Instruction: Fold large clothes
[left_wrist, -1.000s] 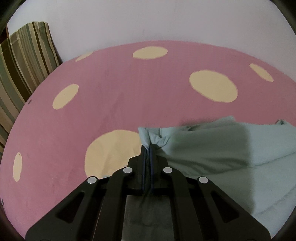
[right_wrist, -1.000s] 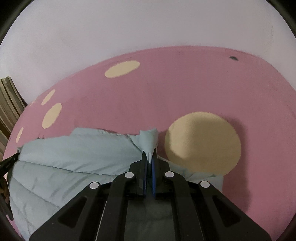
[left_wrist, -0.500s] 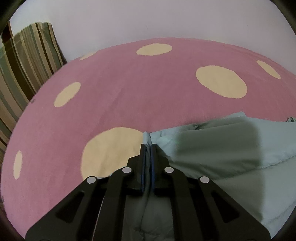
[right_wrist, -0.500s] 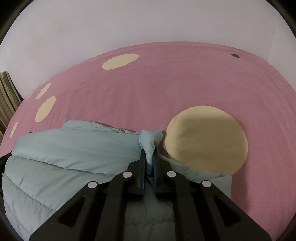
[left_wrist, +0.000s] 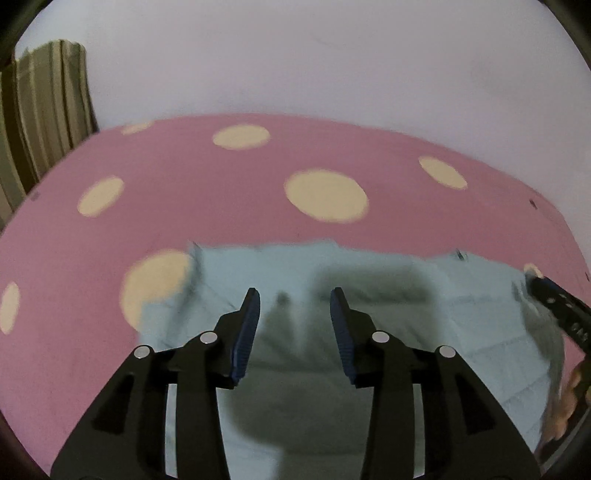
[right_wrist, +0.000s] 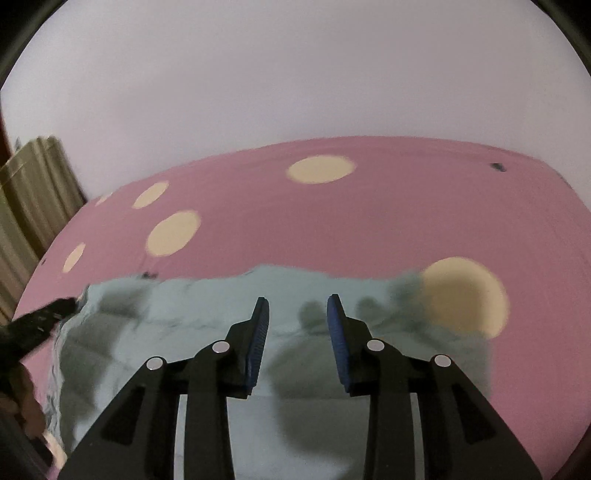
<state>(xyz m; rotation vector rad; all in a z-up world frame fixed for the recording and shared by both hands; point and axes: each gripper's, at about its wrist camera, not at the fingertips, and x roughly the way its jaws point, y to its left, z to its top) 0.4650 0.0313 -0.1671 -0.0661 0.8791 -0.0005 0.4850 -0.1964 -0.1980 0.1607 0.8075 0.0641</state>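
A pale blue-green quilted garment (left_wrist: 369, 280) lies folded on the pink sheet, its far edge running across both views. My left gripper (left_wrist: 295, 299) hovers above the garment's left part, its jaws opening with nothing between them. My right gripper (right_wrist: 298, 306) hangs over the garment (right_wrist: 207, 306) near its right end, jaws likewise opening and empty. Each gripper casts a dark shadow on the cloth below. The right gripper's black body (left_wrist: 561, 310) shows at the right edge of the left wrist view, and the left gripper's body (right_wrist: 33, 325) at the left edge of the right wrist view.
The pink sheet with cream dots (left_wrist: 229, 192) spreads beyond the garment to a white wall (left_wrist: 332, 66). A striped cushion (left_wrist: 40, 110) stands at the far left. A hand (left_wrist: 569, 398) shows at the right rim of the left wrist view.
Both grippers let go of the garment's corners, opened, and pulled back and up. The released edge now lies flat on the sheet.
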